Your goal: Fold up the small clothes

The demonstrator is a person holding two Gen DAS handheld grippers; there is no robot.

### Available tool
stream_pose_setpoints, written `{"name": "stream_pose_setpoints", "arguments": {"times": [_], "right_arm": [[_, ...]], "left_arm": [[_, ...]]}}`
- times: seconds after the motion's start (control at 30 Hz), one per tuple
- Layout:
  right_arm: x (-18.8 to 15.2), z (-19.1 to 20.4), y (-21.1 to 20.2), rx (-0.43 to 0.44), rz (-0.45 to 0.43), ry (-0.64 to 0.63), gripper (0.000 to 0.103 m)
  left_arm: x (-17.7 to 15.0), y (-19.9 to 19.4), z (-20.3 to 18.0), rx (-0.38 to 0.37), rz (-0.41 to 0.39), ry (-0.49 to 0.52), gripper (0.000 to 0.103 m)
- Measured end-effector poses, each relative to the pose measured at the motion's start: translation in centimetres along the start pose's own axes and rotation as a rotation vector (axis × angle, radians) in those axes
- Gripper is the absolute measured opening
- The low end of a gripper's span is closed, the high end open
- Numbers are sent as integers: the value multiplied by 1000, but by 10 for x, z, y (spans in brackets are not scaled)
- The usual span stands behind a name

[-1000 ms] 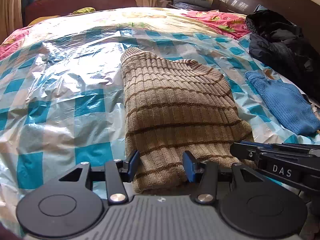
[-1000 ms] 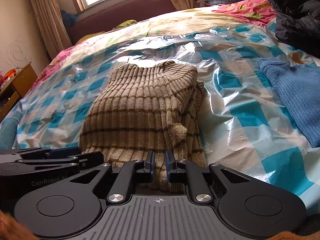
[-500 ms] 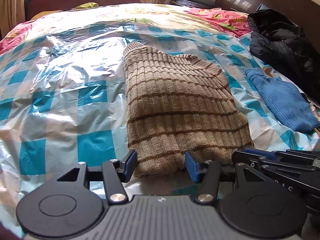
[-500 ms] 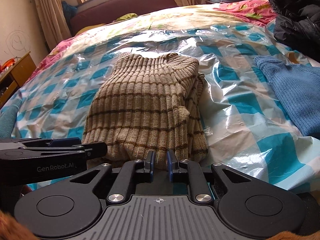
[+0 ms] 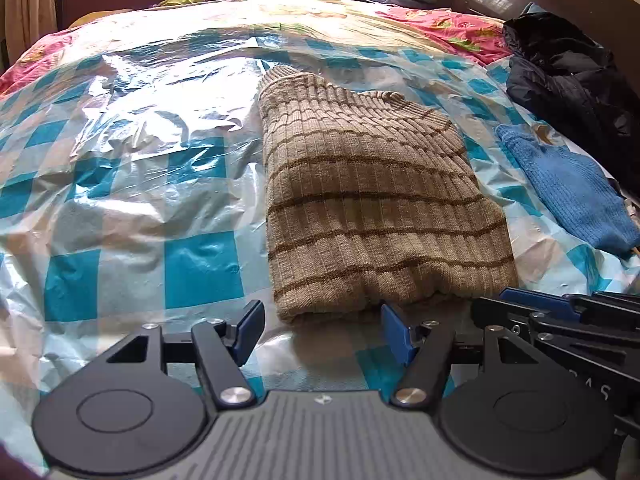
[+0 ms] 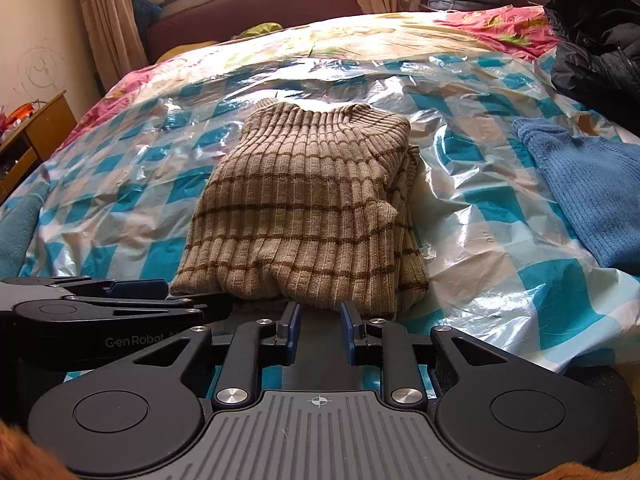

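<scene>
Lettering "GenRobot" on left gripper (image 6: 120,300); both it and right gripper (image 6: 319,330) opening, empty, beside folded sweater (image 6: 304,216).

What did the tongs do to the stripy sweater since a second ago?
Both tongs let go of the folded brown striped sweater and drew back from its near edge. The left tongs and right tongs are opening, nothing between them. The sweater, blue knit and plastic sheet stayed put.
</scene>
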State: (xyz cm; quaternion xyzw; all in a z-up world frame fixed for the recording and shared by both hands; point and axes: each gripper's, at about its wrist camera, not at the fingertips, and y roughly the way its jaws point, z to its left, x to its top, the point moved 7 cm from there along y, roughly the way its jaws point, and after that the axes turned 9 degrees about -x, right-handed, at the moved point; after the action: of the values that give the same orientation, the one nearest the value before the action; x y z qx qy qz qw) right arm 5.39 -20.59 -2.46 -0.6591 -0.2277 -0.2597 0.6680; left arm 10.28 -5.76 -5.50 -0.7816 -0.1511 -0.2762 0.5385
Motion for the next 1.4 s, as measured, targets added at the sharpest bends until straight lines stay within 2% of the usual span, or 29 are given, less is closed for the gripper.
{"name": "stream_pose_setpoints", "arguments": {"times": [0.2, 0.27, 0.4, 0.97, 1.27, 1.4], "right_arm": [[-7, 1, -2, -14, 9, -4, 35], [-7, 2, -3, -14, 7, -3, 38], [-8, 1, -3, -28, 4, 6, 48], [-13, 0, -1, -42, 21, 11, 51], [-15, 0, -1, -41, 23, 14, 52], [-15, 1, 0, -49, 23, 10, 53]], "left_arm": [[-8, -3, 2, 44, -1, 14, 73], [-9, -6, 1, 55, -6, 24, 79], [-11, -10, 1, 77, -15, 32, 82], [-18, -15, 3, 114, 3, 21, 84], [-20, -12, 7, 86, 29, -26, 84], [-19, -15, 4, 127, 11, 12, 85]]}}
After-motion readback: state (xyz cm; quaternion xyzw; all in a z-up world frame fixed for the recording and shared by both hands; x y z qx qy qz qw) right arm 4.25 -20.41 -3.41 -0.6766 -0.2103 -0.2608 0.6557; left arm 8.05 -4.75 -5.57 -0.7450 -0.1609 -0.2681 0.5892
